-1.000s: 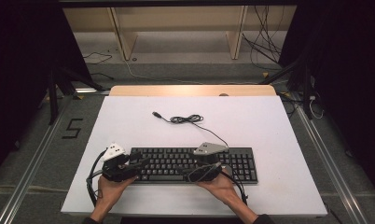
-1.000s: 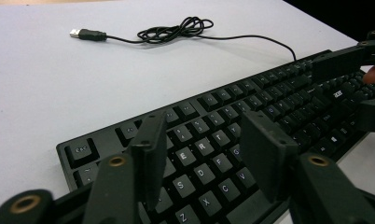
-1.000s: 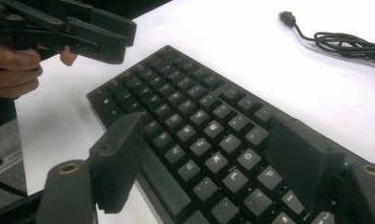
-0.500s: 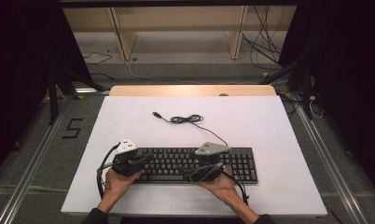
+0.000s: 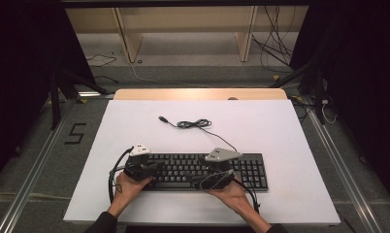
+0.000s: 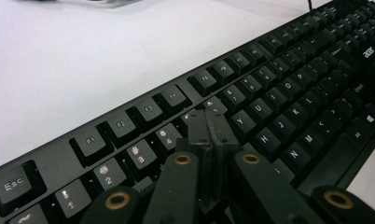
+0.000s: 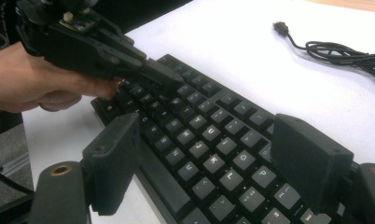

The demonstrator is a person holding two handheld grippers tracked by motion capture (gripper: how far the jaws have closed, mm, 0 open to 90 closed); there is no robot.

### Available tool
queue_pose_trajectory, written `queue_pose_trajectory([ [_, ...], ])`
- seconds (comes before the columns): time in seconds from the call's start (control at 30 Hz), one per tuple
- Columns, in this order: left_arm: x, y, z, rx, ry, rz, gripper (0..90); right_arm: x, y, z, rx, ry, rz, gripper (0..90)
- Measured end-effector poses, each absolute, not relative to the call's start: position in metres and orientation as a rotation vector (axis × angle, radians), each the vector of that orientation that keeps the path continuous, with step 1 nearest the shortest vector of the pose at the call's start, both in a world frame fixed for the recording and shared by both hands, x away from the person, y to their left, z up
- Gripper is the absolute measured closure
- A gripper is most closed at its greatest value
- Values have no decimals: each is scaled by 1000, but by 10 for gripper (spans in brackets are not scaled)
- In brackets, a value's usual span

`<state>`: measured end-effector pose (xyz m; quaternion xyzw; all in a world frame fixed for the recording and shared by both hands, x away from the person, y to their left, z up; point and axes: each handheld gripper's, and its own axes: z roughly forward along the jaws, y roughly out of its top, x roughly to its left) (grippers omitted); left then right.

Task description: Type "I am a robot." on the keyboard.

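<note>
1. A black keyboard [image 5: 203,171] lies flat on the white desk [image 5: 280,145], near the desk's near edge and roughly centred left to right.
2. Its cable [image 5: 195,124] runs from the far edge of the keyboard toward the far left, gathers in a loose coil, and ends in a plug [image 5: 161,118] lying on the bare desk.
3. The left tool [image 6: 209,128] is over the left end of the keyboard, its jaws pressed narrow together with nothing between them. In the left gripper view the tip is above the number row, around the 4 and 5 keys; whether it touches a key cannot be told.
4. The left hand [image 5: 130,187] holds this tool from the near side.
5. The right tool [image 7: 204,154] is over the middle-right part of the keyboard with its jaws spread wide and empty, letter keys showing between them.
6. The right hand [image 5: 232,194] grips it from the near side, just off the keyboard's near edge.
</note>
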<state>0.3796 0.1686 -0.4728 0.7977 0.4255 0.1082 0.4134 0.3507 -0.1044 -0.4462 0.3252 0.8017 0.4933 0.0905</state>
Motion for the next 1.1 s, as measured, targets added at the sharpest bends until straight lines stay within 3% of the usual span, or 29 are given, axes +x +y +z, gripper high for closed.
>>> queue_pose_trajectory([
  [0.73,378,165,-478,2021,1074,294,891,349,-108,-444,960,2365,1470,235],
  [1.1,368,184,-459,1893,1074,288,667,355,-113,-445,983,2347,1454,290],
])
